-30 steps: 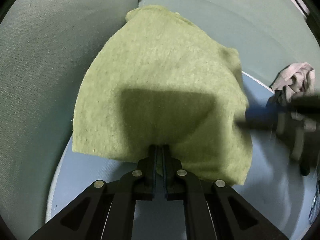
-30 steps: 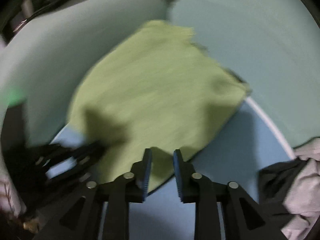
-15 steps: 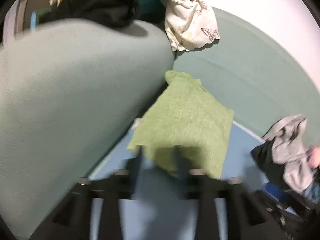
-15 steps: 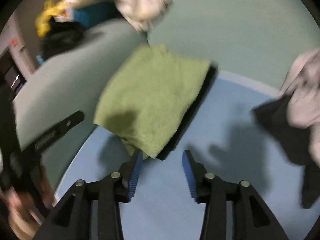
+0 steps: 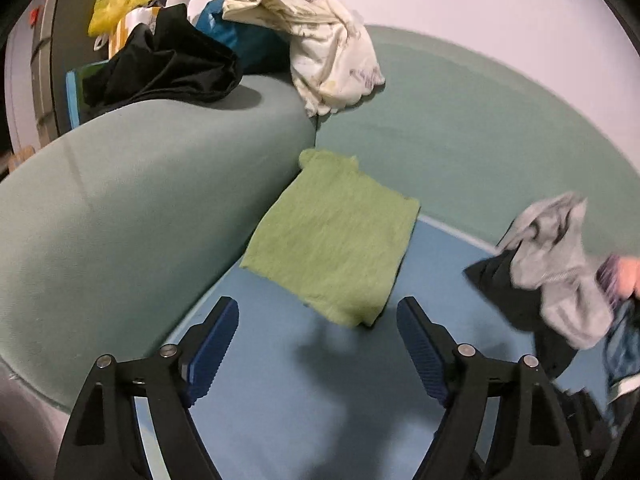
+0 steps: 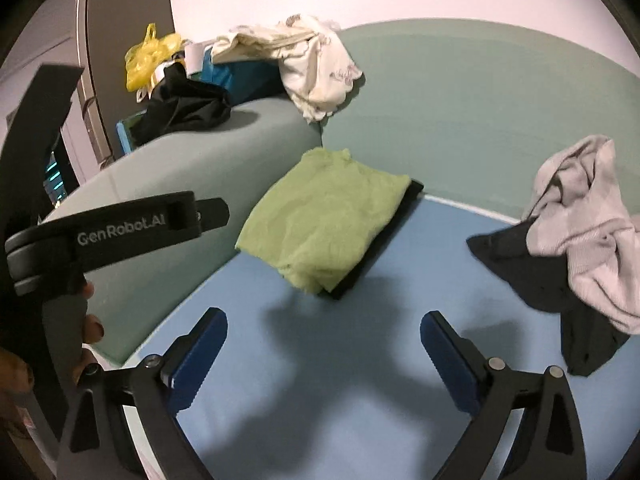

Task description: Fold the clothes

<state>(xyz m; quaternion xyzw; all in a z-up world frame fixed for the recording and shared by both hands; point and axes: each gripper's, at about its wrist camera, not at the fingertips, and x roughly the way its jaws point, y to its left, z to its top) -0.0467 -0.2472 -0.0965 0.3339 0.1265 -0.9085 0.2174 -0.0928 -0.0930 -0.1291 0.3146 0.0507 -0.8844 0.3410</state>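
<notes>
Both grippers are backing away from the green cloth [image 5: 332,236], their jaws having just been opening and now standing wide with nothing between them. Left gripper [image 5: 316,344] and right gripper [image 6: 324,356] are hovering over the near blue cushion [image 6: 340,400]. Folded cloth is lying at the far left, against the sofa arm [image 5: 140,200], on a dark folded piece [image 6: 384,240]. Judged next: the grey garment [image 6: 584,220] on the right; it should be spread flat before creasing.

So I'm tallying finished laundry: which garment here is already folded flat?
The green cloth, a neat rectangle on a dark folded piece by the sofa arm. The grey-and-black pile and cream garment are crumpled.
</notes>
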